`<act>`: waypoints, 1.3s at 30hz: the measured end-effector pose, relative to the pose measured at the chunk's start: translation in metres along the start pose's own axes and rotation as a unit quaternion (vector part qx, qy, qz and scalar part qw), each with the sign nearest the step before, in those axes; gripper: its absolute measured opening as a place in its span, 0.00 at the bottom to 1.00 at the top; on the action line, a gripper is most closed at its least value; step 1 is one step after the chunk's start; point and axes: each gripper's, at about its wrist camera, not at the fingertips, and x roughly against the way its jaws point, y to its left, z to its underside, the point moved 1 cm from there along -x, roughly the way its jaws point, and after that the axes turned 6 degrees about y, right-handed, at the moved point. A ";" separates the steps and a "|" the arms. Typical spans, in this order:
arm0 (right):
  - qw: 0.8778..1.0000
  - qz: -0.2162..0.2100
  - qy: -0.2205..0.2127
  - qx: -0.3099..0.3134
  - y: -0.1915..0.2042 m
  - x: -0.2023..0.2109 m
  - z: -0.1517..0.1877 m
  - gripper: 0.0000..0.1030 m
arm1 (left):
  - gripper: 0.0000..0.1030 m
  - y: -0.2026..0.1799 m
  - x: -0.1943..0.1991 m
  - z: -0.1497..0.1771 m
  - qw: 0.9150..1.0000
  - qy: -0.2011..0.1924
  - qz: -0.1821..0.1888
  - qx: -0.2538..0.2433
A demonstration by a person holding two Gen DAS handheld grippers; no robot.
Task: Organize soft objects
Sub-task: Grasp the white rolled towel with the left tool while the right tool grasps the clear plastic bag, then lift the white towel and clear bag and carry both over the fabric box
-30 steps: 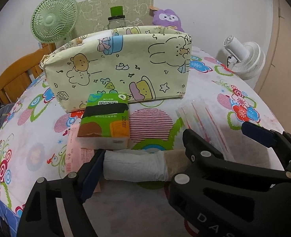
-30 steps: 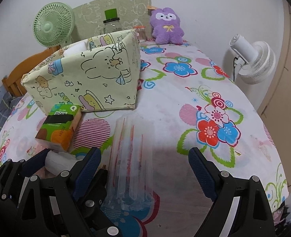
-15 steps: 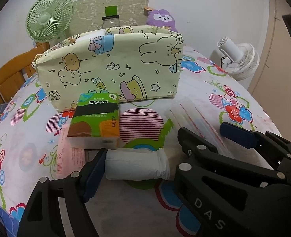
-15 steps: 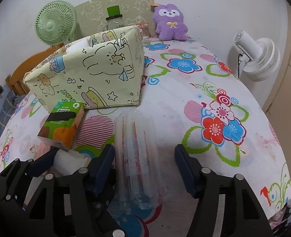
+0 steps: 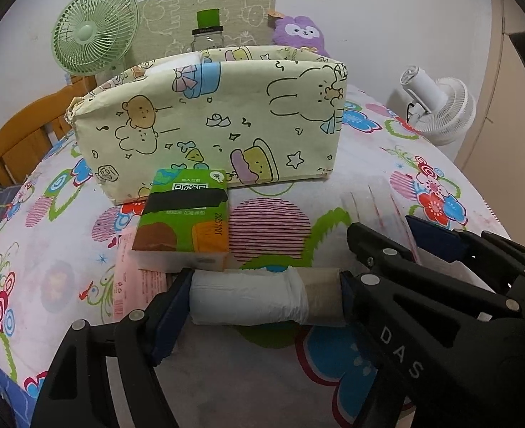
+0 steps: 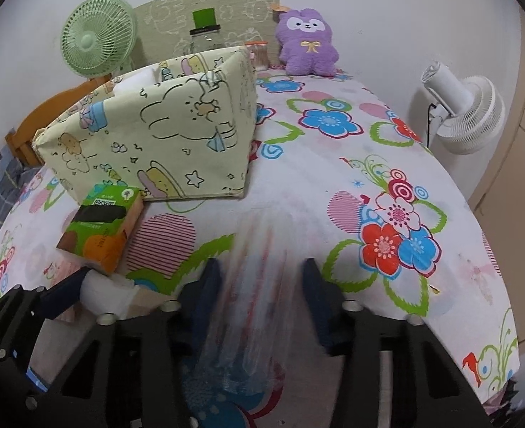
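Note:
My left gripper (image 5: 262,299) is shut lengthwise on a white paper roll (image 5: 248,299) with a brown cardboard core, low over the flowered bedsheet (image 6: 333,185). Just beyond it lies a green tissue pack (image 5: 183,217) on a pink packet (image 5: 130,285). My right gripper (image 6: 262,285) is closing, and its blue pads touch both sides of a clear plastic packet (image 6: 262,249) with red stripes. Behind both stands an open cartoon-print fabric box (image 5: 208,125) with something white inside.
A purple plush toy (image 6: 307,46) sits at the back by the wall. A green fan (image 5: 94,35) and a green-capped bottle (image 5: 207,32) stand behind the box. A white fan (image 6: 465,114) is off the bed's right edge, a wooden frame (image 5: 16,139) at left.
The right jaws have closed in from wide apart onto the clear packet, which now looks bunched and blurred. The left gripper keeps its hold on the roll.

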 end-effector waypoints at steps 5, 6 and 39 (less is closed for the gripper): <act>1.000 -0.005 -0.001 -0.002 -0.002 0.002 0.001 0.38 | 0.78 0.001 -0.001 0.000 1.000 0.001 0.002 0.001; 1.000 -0.007 -0.002 -0.002 -0.003 0.003 0.001 0.37 | 0.78 0.001 0.000 0.000 1.000 0.000 0.002 0.002; 0.999 -0.032 -0.014 -0.007 0.015 0.033 0.001 0.25 | 0.72 0.009 0.026 -0.002 1.000 -0.019 0.012 0.008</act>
